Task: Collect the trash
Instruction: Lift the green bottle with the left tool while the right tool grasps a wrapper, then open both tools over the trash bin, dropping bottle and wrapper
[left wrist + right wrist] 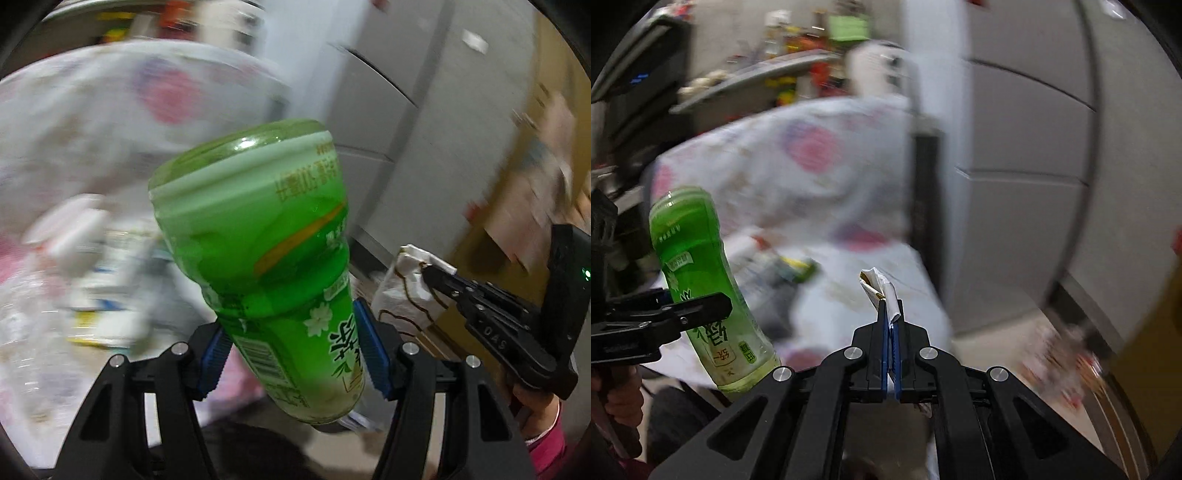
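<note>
A green tea bottle (pixel 273 266) fills the middle of the left wrist view, bottom end pointing away, and my left gripper (pixel 291 350) is shut on its lower body with both blue pads against it. The same bottle (pixel 698 280) shows at the left of the right wrist view, held by the left gripper (pixel 683 314). My right gripper (pixel 891 314) is shut on a crumpled white paper wrapper (pixel 881 288) that sticks up past its tips. In the left wrist view the right gripper (pixel 428 273) and the wrapper (pixel 402 295) are at the right. A white trash bag (pixel 798 177) with pink print lies ahead, blurred.
Inside the bag lies other trash (pixel 107 280), blurred white and yellow packaging. Grey cabinet doors (pixel 1034 147) stand to the right. A cluttered shelf (pixel 768 70) is at the back left. A person's hand (pixel 535 406) in a pink sleeve holds the right gripper's handle.
</note>
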